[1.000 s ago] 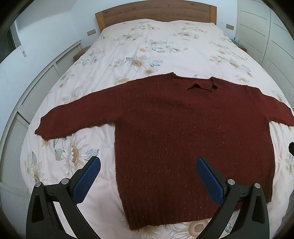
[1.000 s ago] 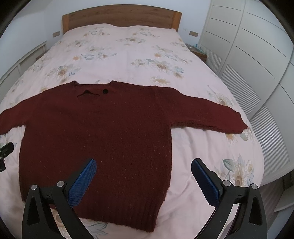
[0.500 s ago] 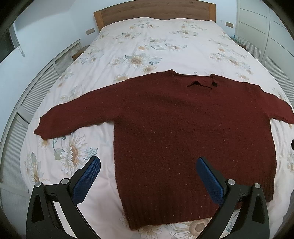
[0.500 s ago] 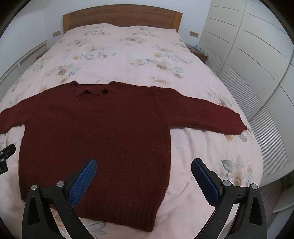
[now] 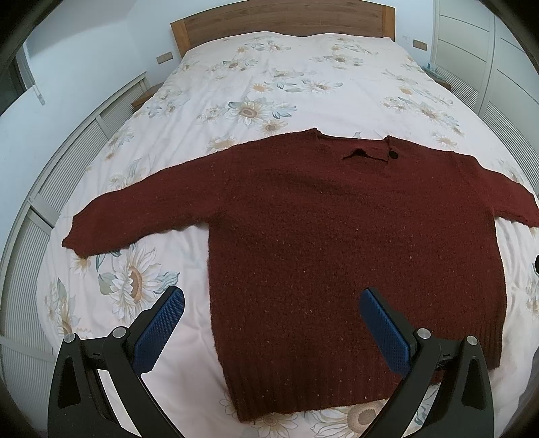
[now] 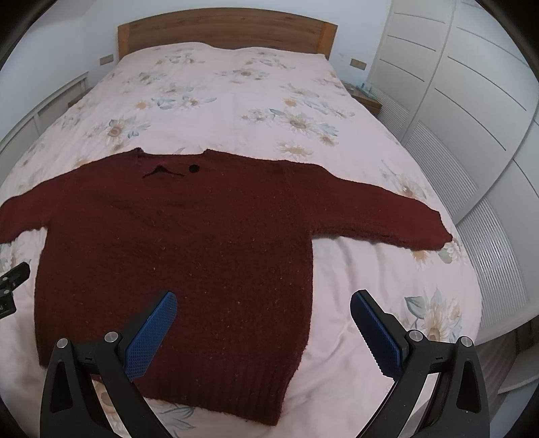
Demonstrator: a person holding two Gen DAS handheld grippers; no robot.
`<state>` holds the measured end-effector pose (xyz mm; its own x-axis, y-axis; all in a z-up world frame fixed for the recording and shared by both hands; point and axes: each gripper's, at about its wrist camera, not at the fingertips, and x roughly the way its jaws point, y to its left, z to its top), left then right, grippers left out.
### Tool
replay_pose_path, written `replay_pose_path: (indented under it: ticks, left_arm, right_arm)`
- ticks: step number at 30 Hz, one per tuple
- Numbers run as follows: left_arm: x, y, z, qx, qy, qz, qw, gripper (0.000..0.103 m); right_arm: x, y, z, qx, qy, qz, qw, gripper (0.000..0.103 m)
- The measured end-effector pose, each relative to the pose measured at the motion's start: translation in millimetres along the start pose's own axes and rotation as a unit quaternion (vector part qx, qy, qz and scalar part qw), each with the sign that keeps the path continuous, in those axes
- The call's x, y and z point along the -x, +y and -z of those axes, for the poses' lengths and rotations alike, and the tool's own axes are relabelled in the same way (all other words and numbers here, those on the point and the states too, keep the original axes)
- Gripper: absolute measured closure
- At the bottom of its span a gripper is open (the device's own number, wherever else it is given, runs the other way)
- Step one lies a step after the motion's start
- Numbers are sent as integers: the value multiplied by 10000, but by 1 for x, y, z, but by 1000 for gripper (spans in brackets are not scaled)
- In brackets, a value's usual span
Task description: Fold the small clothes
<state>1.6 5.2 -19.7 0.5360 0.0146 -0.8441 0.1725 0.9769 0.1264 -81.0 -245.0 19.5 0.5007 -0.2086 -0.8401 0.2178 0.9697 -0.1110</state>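
Note:
A dark red knitted sweater (image 5: 337, 236) lies flat on the bed, sleeves spread out to both sides, collar with a black button (image 5: 392, 154) toward the headboard. In the right wrist view the same sweater (image 6: 188, 242) fills the left and middle. My left gripper (image 5: 271, 298) hovers open above the sweater's lower left part, nothing between its blue pads. Over the lower right hem my right gripper (image 6: 263, 300) is open too, holding nothing. The ribbed hem (image 5: 303, 390) lies nearest to me.
The bed has a white flowered cover (image 5: 269, 84) and a wooden headboard (image 5: 283, 23). White wardrobe doors (image 6: 471, 101) stand along the right side, slatted panels (image 5: 50, 175) along the left. A small black piece of the other gripper (image 6: 10, 279) shows at the left edge.
Both grippers have drifted slightly, so the sweater sits a little lower in the views. Nothing was taken hold of; the sweater has not moved.

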Motion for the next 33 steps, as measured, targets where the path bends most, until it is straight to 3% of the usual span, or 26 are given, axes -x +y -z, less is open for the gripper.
replay_pose_path:
  ticks: [26,33]
  left_arm:
    - [-3,0,-4,-55,18,-8,10000,1]
    - [-11,-1,-21,-444,-138,-2,9989,1]
  right_arm:
    - [-7,-2,2,4,33,-5,10000,0]
    - [-28,-37,-6,-190,1,-15,9998,0]
